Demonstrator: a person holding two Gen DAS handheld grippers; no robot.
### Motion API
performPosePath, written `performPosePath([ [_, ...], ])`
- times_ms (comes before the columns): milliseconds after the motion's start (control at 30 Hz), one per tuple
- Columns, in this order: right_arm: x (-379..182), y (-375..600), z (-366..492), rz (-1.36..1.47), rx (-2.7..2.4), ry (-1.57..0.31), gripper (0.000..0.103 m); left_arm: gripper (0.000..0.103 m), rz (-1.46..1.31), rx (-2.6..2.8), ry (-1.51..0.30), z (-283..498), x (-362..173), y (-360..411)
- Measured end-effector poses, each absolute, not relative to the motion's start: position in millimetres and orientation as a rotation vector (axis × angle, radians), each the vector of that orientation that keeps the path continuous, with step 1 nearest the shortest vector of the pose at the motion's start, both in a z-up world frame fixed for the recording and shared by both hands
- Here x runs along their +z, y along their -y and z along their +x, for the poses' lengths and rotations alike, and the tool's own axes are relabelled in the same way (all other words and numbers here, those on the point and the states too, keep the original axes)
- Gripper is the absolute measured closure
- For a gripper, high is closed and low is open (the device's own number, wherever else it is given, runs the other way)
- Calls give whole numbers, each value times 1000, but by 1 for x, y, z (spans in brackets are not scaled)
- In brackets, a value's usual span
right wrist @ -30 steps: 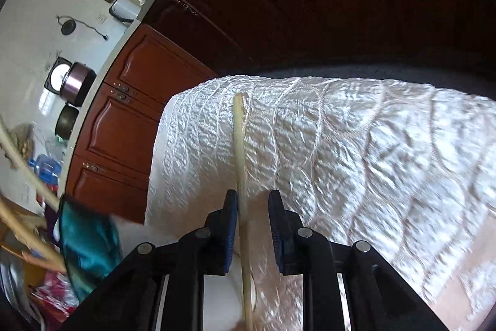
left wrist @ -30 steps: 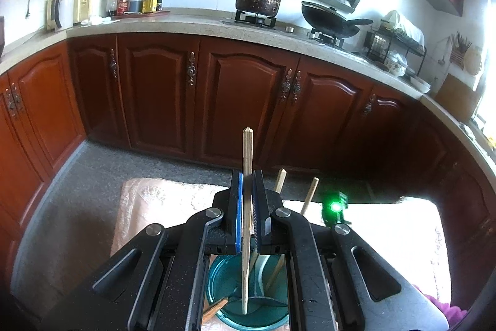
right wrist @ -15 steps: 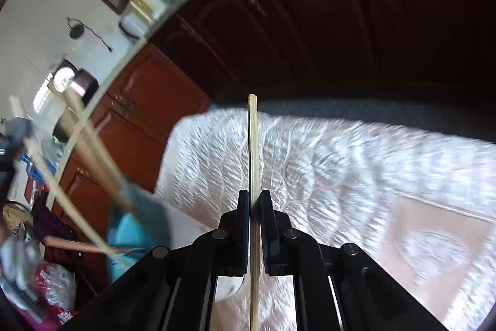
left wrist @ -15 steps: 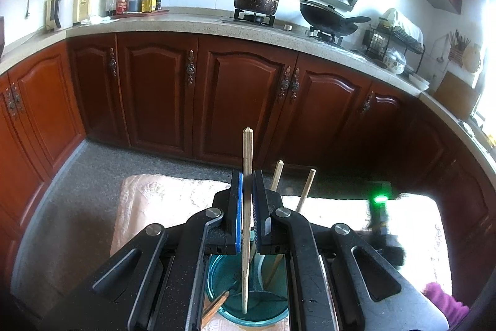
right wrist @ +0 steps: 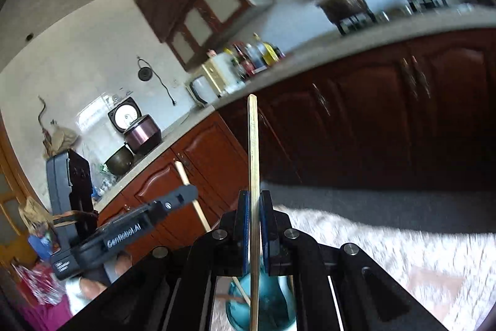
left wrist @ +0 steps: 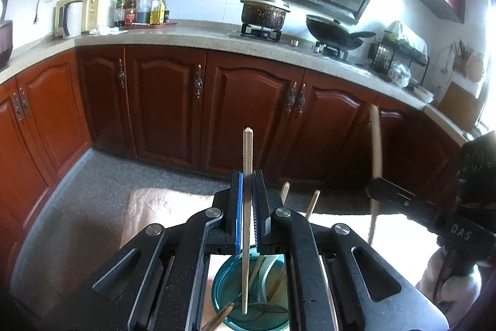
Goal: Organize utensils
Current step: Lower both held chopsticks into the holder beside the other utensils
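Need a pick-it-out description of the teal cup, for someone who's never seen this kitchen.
Start at the run of red-brown cabinets, then drop to the pale quilted cloth on the floor-level surface in front of them. The teal cup stands there, directly below the left tool. It is the only round blue-green container, with wooden chopsticks sticking out of it.

Each camera sits close behind its own tongs and looks forward and slightly down. The left wrist view faces the kitchen cabinets [left wrist: 248, 101] straight on. The right wrist view is rolled, cabinets at right. Both share the teal cup [left wrist: 248, 293] at bottom centre.
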State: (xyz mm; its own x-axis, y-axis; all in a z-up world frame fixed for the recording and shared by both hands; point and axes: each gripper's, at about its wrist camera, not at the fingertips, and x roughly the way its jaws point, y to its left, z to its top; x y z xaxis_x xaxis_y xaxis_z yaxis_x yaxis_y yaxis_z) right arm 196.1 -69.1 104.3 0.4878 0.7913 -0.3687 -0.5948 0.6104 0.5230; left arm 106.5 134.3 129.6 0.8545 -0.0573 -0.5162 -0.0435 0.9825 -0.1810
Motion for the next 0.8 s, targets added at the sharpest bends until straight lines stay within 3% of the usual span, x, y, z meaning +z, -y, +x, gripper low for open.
performPosePath([
  [400,80,6,194,112,784,-489,97,99,-195,-9,-489,111,147,-141],
  [800,34,22,184,59,795,-589,97,99,-174,26,-540,120,107,-135],
])
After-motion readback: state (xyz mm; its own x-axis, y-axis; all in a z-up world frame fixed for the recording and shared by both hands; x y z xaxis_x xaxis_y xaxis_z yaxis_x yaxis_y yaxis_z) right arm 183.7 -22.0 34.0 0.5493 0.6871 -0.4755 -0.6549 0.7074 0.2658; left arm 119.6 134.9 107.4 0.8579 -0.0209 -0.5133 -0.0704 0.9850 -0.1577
